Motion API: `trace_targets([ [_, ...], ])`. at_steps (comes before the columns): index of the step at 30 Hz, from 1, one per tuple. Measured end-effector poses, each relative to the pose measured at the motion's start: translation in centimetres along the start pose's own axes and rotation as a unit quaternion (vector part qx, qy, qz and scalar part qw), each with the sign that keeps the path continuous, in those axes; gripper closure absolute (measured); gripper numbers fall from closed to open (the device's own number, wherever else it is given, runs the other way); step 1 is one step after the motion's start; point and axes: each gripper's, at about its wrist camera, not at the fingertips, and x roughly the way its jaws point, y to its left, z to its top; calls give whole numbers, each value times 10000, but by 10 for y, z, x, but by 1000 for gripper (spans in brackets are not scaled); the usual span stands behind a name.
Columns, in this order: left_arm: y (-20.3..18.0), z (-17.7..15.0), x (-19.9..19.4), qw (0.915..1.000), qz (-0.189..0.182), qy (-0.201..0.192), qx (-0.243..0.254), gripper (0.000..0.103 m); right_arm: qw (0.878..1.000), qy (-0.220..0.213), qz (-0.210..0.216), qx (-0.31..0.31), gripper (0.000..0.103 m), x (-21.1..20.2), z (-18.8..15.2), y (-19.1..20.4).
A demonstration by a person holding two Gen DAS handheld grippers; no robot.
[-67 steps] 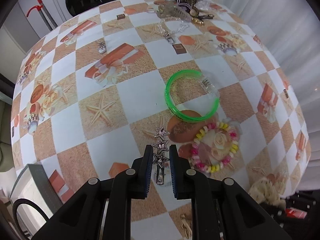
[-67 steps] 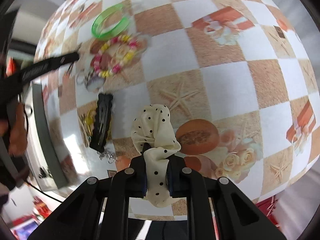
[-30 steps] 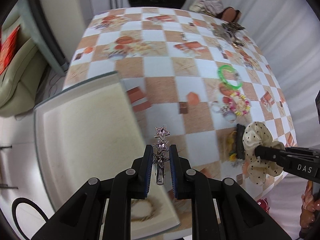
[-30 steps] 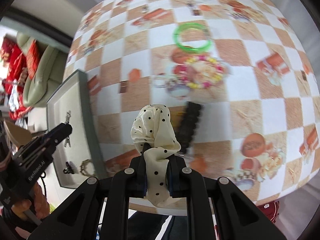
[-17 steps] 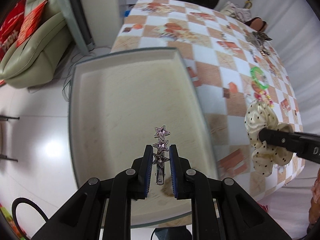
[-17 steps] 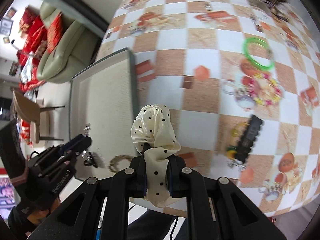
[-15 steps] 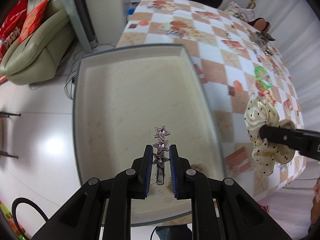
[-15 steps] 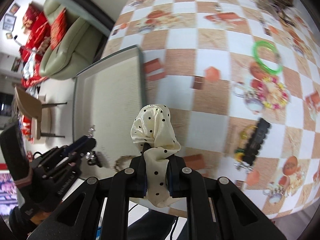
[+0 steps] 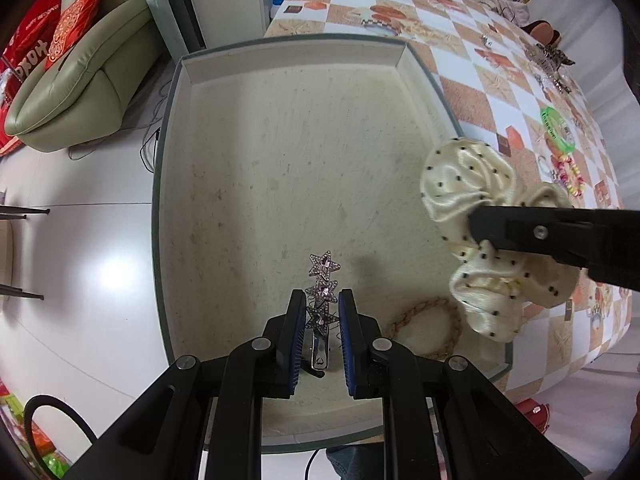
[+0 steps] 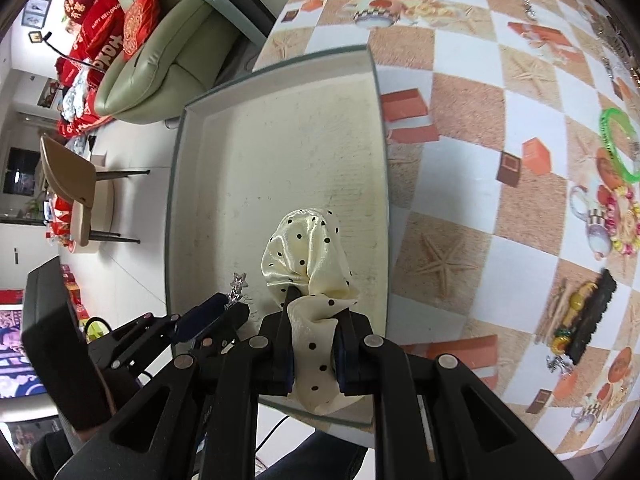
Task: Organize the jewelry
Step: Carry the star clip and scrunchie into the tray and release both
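Nearby, scrunchie [image 9: 472,196] overhangs tray [image 9: 280,140] beside bracelet [image 9: 428,320].

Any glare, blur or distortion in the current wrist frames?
Left wrist: sharp; bright ceiling-light glare on the floor; tray edges bow from fisheye; soft shadow beside the star clip. Right wrist: sharp near the scrunchie; tablecloth checks curve strongly; dark vignette corners.

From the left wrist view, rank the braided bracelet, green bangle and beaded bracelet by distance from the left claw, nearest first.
1. Braided bracelet: inside the tray, just right of the left claw.
2. Beaded bracelet: out on the table, far right.
3. Green bangle: on the table just beyond the beaded one, farthest.
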Motion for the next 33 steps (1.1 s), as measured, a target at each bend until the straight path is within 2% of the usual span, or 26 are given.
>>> trace_targets([
  [6,-3,0,6,10000,87,27,10,82,9998,167,37,40,86,20,7,-2],
  [16,-5,1,13,9996,244,131,57,81,9991,382,-154,-81,82,45,13,-2],
  [20,-8,2,14,9995,272,161,57,81,9988,436,-201,-65,68,50,14,-5],
  [29,-8,7,11,9994,306,168,-23,81,9993,356,94,0,33,43,21,0],
  [31,-8,8,9,9994,295,160,-55,81,9996,237,125,57,32,38,26,4],
  [32,-5,7,9,9994,285,159,-64,68,9998,177,115,72,32,35,28,4],
  [33,-5,7,7,9994,282,159,-81,27,9998,97,110,96,32,30,31,4],
])
